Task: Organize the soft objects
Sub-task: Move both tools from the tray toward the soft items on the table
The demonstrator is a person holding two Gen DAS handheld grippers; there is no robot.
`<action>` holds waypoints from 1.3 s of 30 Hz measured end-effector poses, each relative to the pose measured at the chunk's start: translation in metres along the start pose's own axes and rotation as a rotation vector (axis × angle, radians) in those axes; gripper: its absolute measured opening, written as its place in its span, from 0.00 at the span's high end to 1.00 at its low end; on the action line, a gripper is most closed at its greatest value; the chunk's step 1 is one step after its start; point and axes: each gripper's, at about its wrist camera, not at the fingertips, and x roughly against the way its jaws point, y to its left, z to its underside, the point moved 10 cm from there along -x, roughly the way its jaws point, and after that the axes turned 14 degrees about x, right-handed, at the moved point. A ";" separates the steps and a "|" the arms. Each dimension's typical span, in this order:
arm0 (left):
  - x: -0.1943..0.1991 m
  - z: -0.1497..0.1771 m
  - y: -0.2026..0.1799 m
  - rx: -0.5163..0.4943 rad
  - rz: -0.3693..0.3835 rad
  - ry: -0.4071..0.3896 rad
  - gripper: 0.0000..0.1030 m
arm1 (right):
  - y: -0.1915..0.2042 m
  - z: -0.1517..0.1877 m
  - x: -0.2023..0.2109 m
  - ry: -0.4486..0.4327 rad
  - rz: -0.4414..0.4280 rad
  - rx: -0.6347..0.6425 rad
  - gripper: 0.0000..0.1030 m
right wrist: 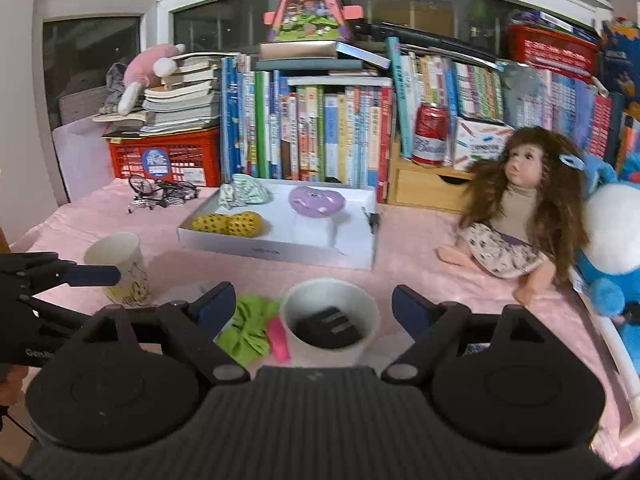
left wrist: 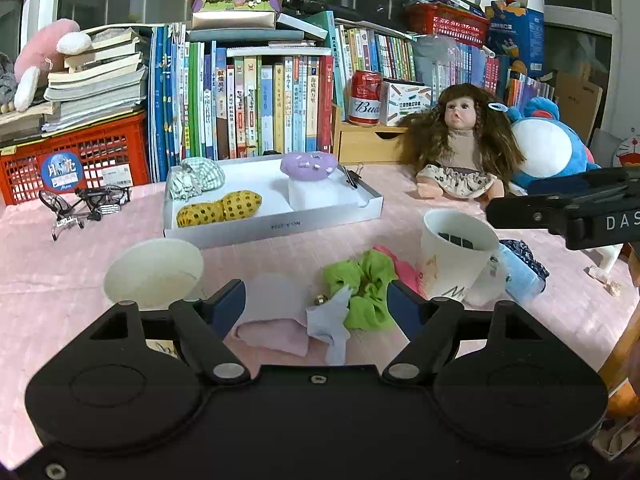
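Observation:
A white tray (left wrist: 240, 229) on the pink cloth holds a yellow dotted soft toy (left wrist: 220, 207), a green checked cloth (left wrist: 196, 178) and a purple cushion (left wrist: 308, 166). It also shows in the right wrist view (right wrist: 256, 249). My left gripper (left wrist: 316, 300) is open above a pale pink cloth (left wrist: 276, 334), a grey-blue cloth (left wrist: 332, 320) and a green scrunchie (left wrist: 364, 292). My right gripper (right wrist: 312, 306) is open just above a white paper cup (right wrist: 330, 322), with the green scrunchie (right wrist: 248, 328) and a pink item (right wrist: 278, 340) to the cup's left.
Another paper cup (left wrist: 154, 270) stands at left. A doll (left wrist: 460, 144) and blue plush (left wrist: 548, 148) sit at right. Books (left wrist: 256, 104), a red crate (left wrist: 76, 160), a beer can (left wrist: 365, 98) and a small bicycle model (left wrist: 84, 204) line the back.

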 end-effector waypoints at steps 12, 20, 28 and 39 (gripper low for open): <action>-0.006 0.027 0.005 0.042 -0.017 -0.009 0.26 | -0.030 0.045 0.012 0.018 0.068 -0.079 0.11; -0.011 0.038 0.006 0.042 -0.036 -0.005 0.21 | -0.047 0.070 0.013 0.030 0.119 -0.104 0.11; -0.015 0.043 0.004 0.043 -0.039 -0.012 0.19 | -0.057 0.094 0.012 0.055 0.161 -0.120 0.11; -0.024 0.050 0.008 0.067 -0.056 -0.012 0.18 | -0.069 0.126 -0.006 0.094 0.201 -0.119 0.11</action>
